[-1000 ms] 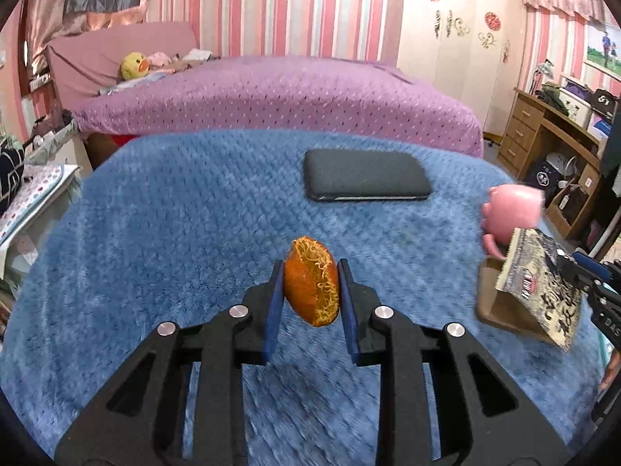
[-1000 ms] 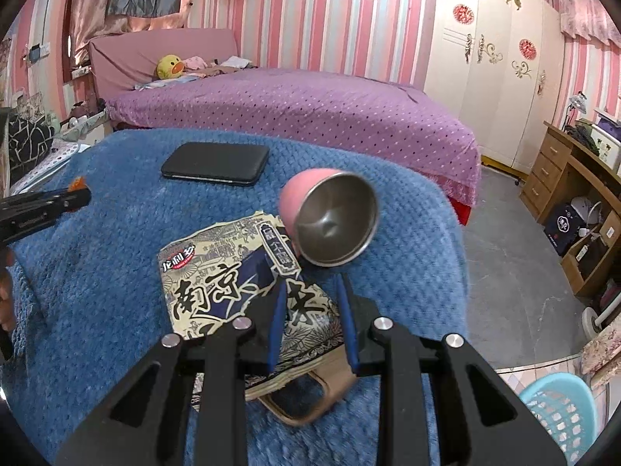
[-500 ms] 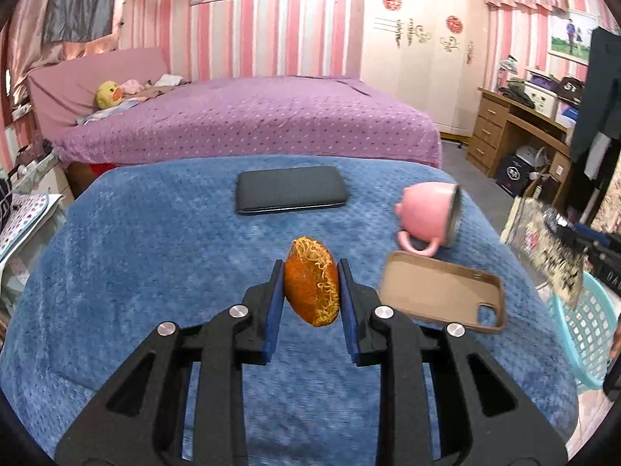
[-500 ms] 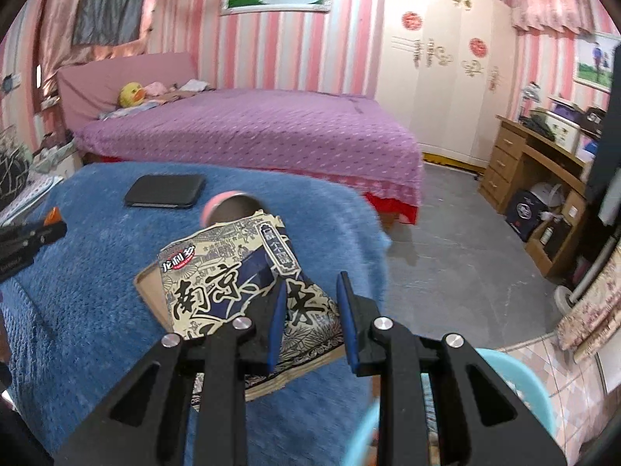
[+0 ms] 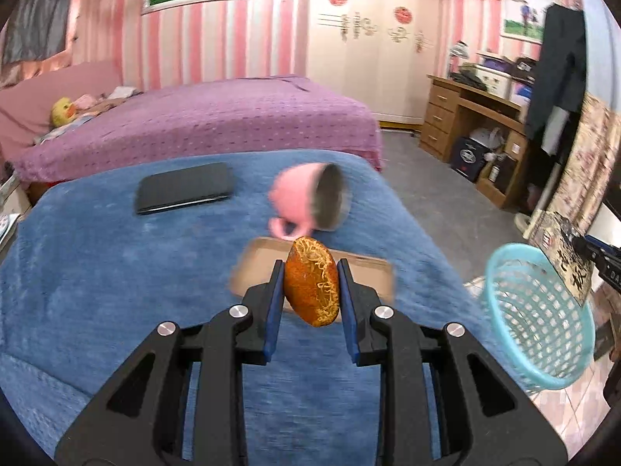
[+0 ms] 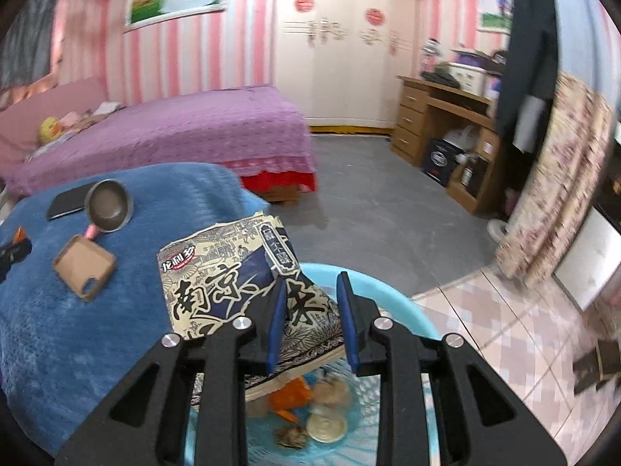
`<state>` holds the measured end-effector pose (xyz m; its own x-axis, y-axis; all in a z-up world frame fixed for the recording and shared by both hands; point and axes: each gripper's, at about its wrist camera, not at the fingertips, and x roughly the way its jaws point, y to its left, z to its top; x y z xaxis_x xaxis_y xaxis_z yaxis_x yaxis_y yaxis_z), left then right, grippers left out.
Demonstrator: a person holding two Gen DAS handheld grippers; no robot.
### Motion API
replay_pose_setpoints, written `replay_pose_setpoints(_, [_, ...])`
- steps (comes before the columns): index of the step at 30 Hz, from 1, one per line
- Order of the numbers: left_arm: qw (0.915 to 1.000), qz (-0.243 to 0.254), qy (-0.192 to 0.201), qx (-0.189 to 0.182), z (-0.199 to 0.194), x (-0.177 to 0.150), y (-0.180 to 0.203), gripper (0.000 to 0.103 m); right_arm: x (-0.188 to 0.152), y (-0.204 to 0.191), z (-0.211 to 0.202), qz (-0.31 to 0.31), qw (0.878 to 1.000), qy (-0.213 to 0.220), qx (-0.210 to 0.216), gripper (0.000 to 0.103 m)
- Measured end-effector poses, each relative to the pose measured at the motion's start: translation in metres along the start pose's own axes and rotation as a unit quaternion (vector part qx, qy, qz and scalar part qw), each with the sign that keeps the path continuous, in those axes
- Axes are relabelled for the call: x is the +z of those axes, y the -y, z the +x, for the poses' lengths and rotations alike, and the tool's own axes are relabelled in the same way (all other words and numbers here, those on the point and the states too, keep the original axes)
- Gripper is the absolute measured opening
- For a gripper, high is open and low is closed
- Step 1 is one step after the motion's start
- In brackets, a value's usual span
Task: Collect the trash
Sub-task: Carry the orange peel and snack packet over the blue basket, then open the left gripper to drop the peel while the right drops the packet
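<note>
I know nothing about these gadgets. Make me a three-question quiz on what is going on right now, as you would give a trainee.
1. True or false: the left gripper holds nothing.
2. The snack wrapper in the right gripper hangs over what? A) pink mug B) blue basket C) black phone
3. Fill in: the brown phone case lies on the ____ blanket.

Key
1. False: it is shut on an orange peel.
2. B; other trash already lies inside.
3. Blue.
</note>
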<state>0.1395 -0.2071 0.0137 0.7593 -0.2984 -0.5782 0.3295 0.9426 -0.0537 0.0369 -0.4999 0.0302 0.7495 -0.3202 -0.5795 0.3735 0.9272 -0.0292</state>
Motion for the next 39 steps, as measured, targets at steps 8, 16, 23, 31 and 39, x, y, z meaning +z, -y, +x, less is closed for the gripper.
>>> replay_pose_setpoints(8, [0.9986,0.027,-0.013,-0.044,0.021,-0.016,0.087,0.025,-0.016,0.05,0.006,0.024,0.999,-0.001,-0.042,0.026])
replay_pose_setpoints(16, [0.9961,0.048,-0.012,-0.073,0.035,-0.017,0.151,0.025,-0.027,0.078,0.015,0.039,0.998,-0.009,-0.056,0.026])
replay_pose_setpoints(23, [0.9931,0.069,-0.008,-0.095,0.044,-0.011,0.194,0.027,-0.032,0.086,0.022,0.05,0.997,-0.011,-0.061,0.026])
replay_pose_setpoints(31, [0.993,0.071,-0.01,-0.094,0.049,-0.01,0.196,0.074,-0.035,0.082,0.025,0.051,0.997,-0.013,-0.063,0.026])
replay_pose_setpoints(39, [0.9972,0.061,0.023,-0.036,0.023,-0.002,0.149,0.091,-0.035,0.065,0.038,0.044,0.997,-0.03,-0.058,0.049])
